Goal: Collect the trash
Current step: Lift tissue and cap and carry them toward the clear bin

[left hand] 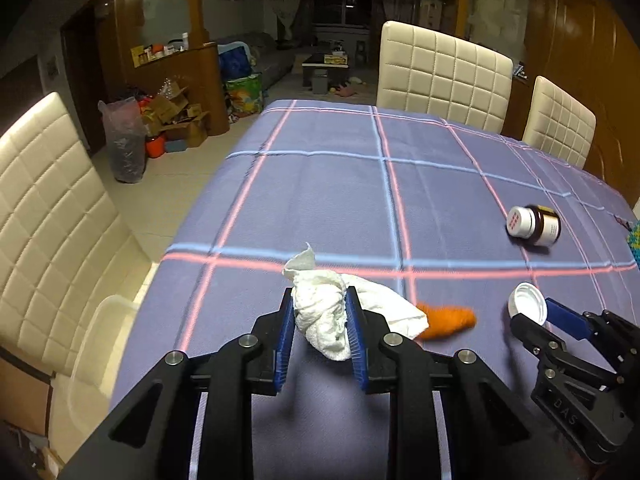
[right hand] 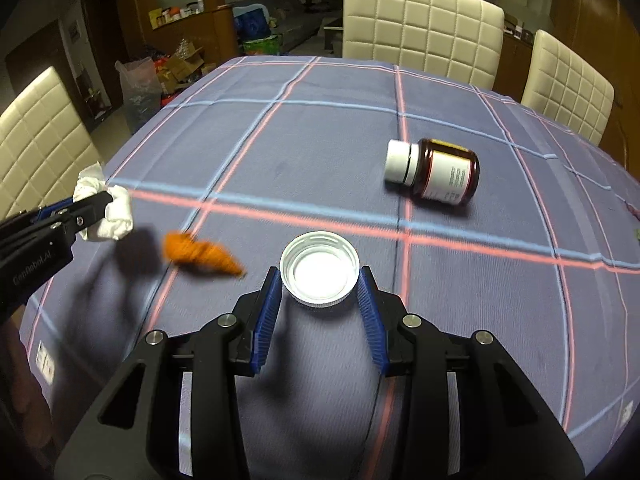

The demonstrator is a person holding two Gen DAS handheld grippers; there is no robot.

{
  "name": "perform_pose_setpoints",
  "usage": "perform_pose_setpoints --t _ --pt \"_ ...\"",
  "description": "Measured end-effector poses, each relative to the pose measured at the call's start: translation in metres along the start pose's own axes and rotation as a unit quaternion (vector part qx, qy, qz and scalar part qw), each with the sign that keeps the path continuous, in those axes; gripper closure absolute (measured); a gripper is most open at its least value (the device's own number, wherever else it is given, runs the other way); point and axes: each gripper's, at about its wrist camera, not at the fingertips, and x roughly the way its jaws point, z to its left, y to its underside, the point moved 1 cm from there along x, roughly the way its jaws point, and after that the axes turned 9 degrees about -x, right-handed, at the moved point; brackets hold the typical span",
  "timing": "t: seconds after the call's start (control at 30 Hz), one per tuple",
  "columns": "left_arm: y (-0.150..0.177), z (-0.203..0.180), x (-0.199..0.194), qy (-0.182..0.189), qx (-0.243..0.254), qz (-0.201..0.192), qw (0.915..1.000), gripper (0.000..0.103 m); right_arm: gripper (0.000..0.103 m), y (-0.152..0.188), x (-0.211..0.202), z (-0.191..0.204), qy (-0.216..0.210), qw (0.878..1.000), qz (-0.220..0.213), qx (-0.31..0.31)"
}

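My left gripper [left hand: 319,309] is shut on a crumpled white tissue [left hand: 326,312], lifted a little above the checked blue tablecloth [left hand: 320,192]. The tissue [right hand: 106,206] and left gripper [right hand: 102,204] also show at the left edge of the right wrist view. My right gripper [right hand: 320,280] is shut on a white jar lid [right hand: 319,267], held hollow side up; that lid [left hand: 527,305] and gripper [left hand: 534,318] appear at the lower right of the left wrist view. An orange scrap [right hand: 202,259] lies on the cloth between the two grippers. A brown pill bottle [right hand: 434,171] with a white cap lies on its side farther back.
Cream quilted chairs [left hand: 442,74] stand at the far side, and another chair [left hand: 48,216] stands on the left. A clear plastic bin [left hand: 102,344] sits on the floor by the table's left edge. Boxes and a bag [left hand: 122,140] crowd the floor beyond.
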Motion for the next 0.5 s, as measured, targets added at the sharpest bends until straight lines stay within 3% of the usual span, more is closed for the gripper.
perform_pose_setpoints --t 0.2,0.5 --pt "0.027 0.018 -0.024 -0.004 -0.002 0.001 1.0000 0.079 0.063 0.021 -0.028 0.030 -0.005 1.000 -0.004 -0.023" --pt "0.036 0.046 -0.075 -0.022 -0.013 -0.045 0.9986 0.079 0.063 0.023 -0.071 0.063 -0.007 0.998 -0.038 -0.044"
